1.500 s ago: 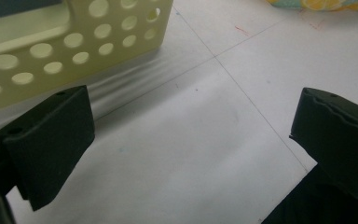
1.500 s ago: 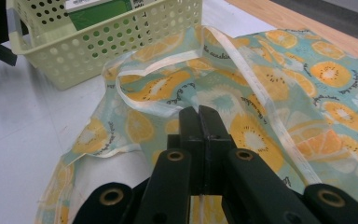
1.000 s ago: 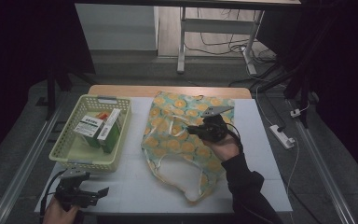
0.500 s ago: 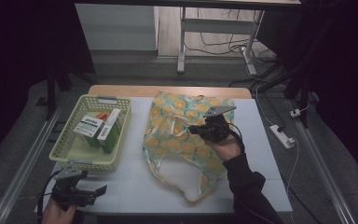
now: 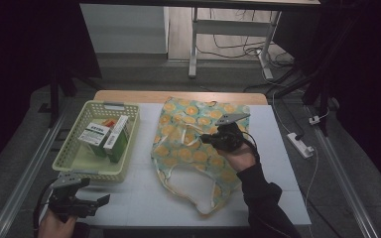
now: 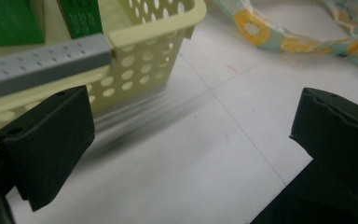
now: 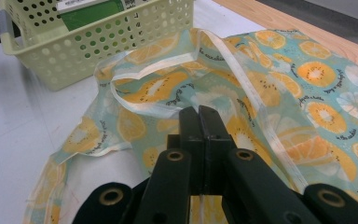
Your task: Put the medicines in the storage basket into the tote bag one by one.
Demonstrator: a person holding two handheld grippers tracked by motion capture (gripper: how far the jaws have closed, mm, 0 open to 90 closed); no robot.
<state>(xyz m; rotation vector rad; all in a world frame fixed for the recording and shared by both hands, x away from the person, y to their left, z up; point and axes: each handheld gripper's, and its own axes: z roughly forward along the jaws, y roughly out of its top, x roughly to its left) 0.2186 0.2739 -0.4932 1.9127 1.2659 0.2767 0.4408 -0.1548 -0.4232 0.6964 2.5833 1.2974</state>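
Bag (image 5: 193,148) lay flat mid-worktop; your right tongs (image 5: 209,139) were clamped on its fabric, left tongs (image 5: 99,201) apart near the front-left corner. Boxes (image 5: 104,139) sat in the basket (image 5: 124,173), none bagged yet.

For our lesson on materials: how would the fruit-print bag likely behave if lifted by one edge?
The bag would probably droop: it lies flat and creased on the table. It looks thin and see-through, so likely light. Its glossy film may slip unless the right gripper pinches it firmly.
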